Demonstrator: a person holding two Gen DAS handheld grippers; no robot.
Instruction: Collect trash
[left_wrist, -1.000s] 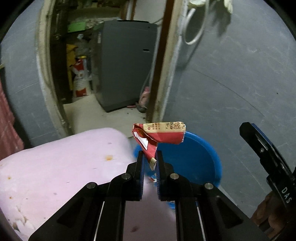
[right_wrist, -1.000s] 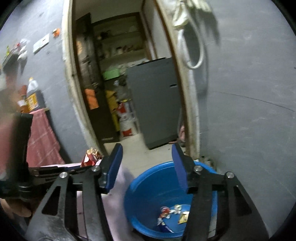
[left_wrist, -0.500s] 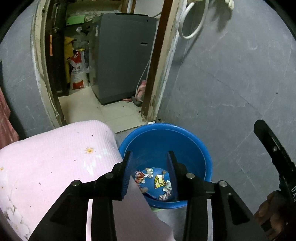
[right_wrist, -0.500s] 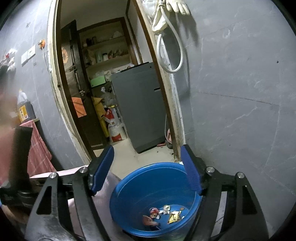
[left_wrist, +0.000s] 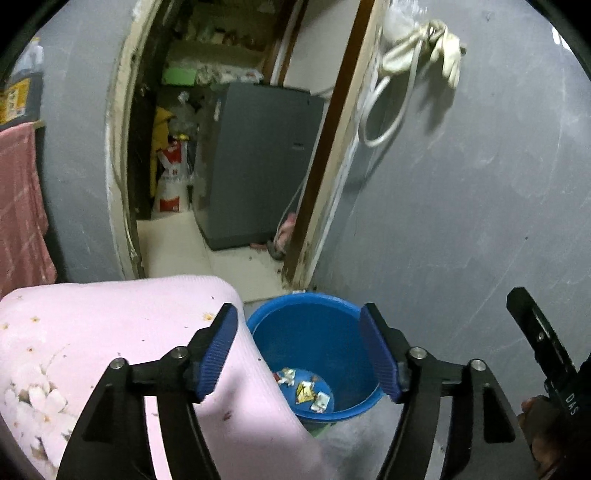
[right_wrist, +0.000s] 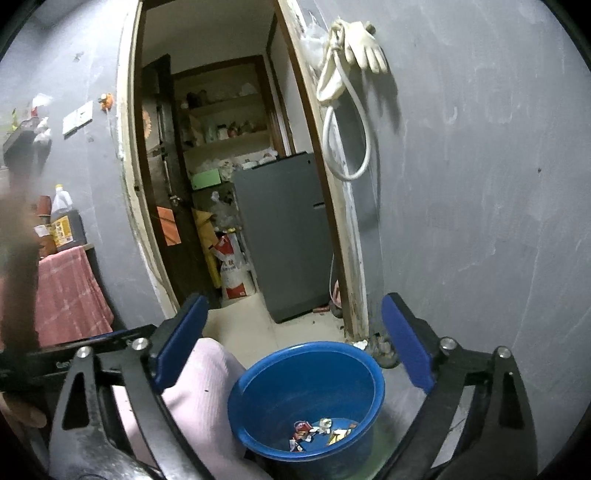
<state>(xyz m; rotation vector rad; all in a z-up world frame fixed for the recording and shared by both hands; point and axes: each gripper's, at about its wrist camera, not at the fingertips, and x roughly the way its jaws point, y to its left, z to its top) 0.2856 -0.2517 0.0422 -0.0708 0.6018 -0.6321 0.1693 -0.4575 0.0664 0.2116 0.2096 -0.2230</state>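
Note:
A blue plastic tub (left_wrist: 343, 321) (right_wrist: 258, 384) stands on the floor by the corner of a pink bed. Several crumpled wrappers (left_wrist: 304, 389) (right_wrist: 321, 434) lie on its bottom. My left gripper (left_wrist: 301, 354) hangs above the tub; its jaws are opening, with nothing between the blue pads. In the right wrist view my right gripper (right_wrist: 295, 343) is also over the tub, jaws opening wide and empty. The right gripper's black body shows at the right edge of the left wrist view.
The pink flowered mattress (left_wrist: 110, 332) (right_wrist: 199, 391) fills the lower left beside the tub. A grey wall (left_wrist: 461, 203) rises right of it. An open doorway leads to a grey washing machine (left_wrist: 255, 162) (right_wrist: 284, 229). A white hose and glove (right_wrist: 347, 74) hang on the wall.
The left gripper let go of the red wrapper, which dropped into the tub. Both grippers opened wider and rose away from the tub.

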